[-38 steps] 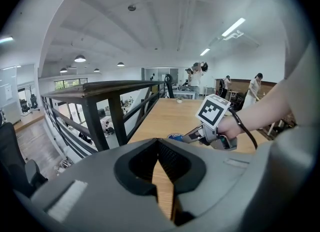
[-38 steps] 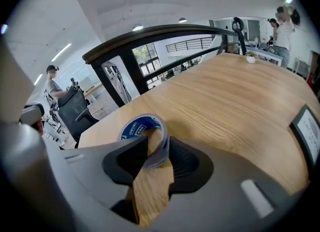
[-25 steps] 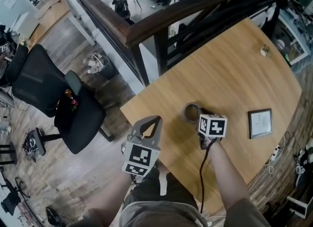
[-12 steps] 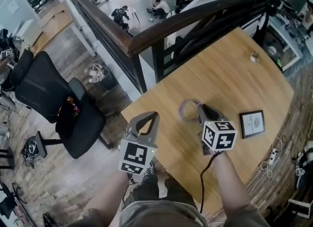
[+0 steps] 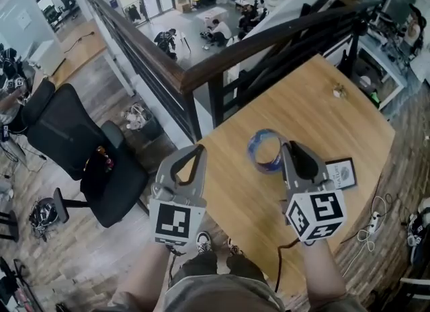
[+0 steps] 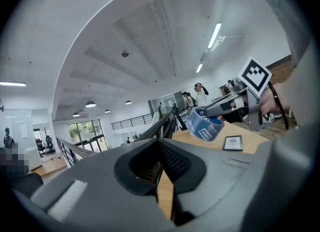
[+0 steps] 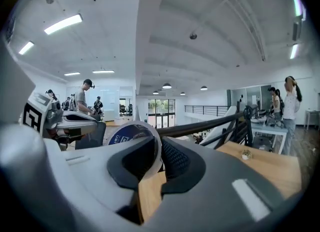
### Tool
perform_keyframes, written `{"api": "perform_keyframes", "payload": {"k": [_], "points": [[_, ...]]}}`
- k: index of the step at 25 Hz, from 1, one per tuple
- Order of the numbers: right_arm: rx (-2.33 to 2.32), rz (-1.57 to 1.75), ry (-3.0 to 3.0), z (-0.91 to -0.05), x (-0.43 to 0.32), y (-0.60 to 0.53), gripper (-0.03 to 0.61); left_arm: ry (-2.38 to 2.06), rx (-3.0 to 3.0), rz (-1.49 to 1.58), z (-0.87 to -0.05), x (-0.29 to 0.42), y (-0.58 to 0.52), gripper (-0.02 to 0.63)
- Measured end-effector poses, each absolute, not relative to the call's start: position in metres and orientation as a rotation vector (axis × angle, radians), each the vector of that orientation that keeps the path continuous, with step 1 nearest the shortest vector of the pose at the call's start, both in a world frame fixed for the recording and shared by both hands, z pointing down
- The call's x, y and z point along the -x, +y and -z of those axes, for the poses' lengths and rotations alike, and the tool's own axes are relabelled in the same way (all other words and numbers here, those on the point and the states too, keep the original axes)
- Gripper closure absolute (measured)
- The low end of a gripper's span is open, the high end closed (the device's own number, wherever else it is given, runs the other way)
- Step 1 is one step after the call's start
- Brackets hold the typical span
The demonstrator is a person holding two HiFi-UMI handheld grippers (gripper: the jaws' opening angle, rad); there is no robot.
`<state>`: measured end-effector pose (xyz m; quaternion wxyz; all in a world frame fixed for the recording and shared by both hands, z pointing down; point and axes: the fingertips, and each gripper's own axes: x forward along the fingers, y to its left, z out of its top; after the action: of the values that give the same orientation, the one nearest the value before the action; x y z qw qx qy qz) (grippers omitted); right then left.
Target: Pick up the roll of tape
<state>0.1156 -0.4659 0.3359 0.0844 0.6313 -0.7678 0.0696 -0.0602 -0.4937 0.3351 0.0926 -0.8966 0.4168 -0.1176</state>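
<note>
My right gripper (image 7: 159,148) is clenched on the wall of the roll of tape (image 7: 131,135), which hangs in the air above the table (image 5: 309,112). The roll's blue side carries white labels, but the print is too small for me to read, and my jaw covers part of the ring. My left gripper (image 6: 160,146) has its jaws pressed together on nothing. Beyond, a framed card (image 5: 341,173) lies on the wood, its text unreadable. A small thing (image 5: 339,91) near the far edge I cannot make out.
</note>
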Motion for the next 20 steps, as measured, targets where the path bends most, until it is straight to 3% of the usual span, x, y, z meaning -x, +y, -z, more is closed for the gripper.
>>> {"api": "perform_keyframes", "payload": {"k": [9, 20], "points": [[-1.979, 0.109, -2.306, -0.261, -0.098, -0.406, 0.525, 1.276, 2.609, 0.198, -0.281, 0.085, -0.455, 0.612], [-2.007, 0.083, -2.325, -0.266, -0.084, -0.363, 0.525, 1.209, 2.517, 0.167, -0.270, 0.104, -0.415, 0.612]]}}
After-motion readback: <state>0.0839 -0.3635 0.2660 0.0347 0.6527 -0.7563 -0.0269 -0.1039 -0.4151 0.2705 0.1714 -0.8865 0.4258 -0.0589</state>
